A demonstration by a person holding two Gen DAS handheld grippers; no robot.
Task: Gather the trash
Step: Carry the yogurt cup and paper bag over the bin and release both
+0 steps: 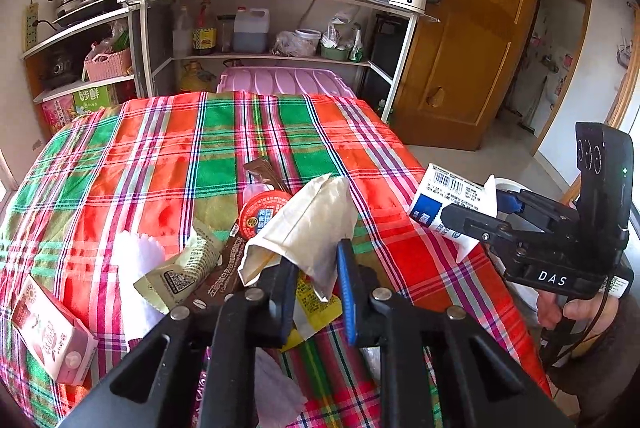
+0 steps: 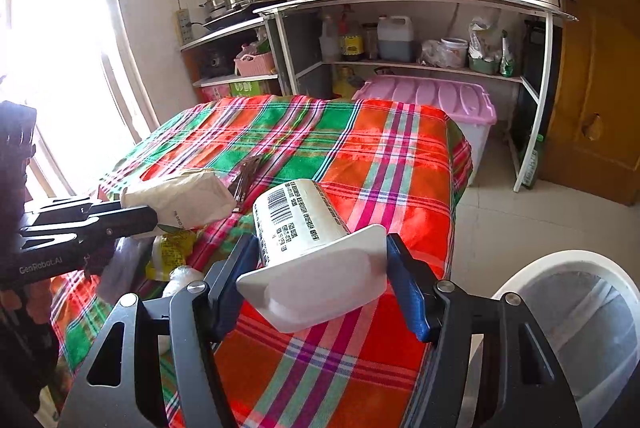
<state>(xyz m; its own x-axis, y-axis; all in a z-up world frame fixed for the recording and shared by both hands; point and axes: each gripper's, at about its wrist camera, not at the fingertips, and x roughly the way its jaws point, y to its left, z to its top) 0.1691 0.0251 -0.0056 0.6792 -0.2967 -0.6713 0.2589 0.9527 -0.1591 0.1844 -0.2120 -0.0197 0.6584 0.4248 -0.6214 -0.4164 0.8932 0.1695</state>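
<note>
My left gripper (image 1: pixel 316 264) is shut on a crumpled white paper bag (image 1: pixel 304 224) and holds it above the trash pile on the plaid table (image 1: pixel 160 155). It also shows in the right wrist view (image 2: pixel 184 199). My right gripper (image 2: pixel 320 260) is shut on a white plastic cup with a barcode (image 2: pixel 304 228), held over the table's right edge. The cup also shows in the left wrist view (image 1: pixel 448 199). A white trash bin (image 2: pixel 576 312) stands on the floor just right of the right gripper.
Loose trash lies on the table: a pink milk carton (image 1: pixel 52 336), a red-lidded cup (image 1: pixel 260 211), a brown wrapper (image 1: pixel 216 288), a yellow packet (image 1: pixel 316 312) and white tissue (image 1: pixel 136 268). A shelf unit (image 1: pixel 272 27) and pink storage box (image 2: pixel 432 99) stand behind the table.
</note>
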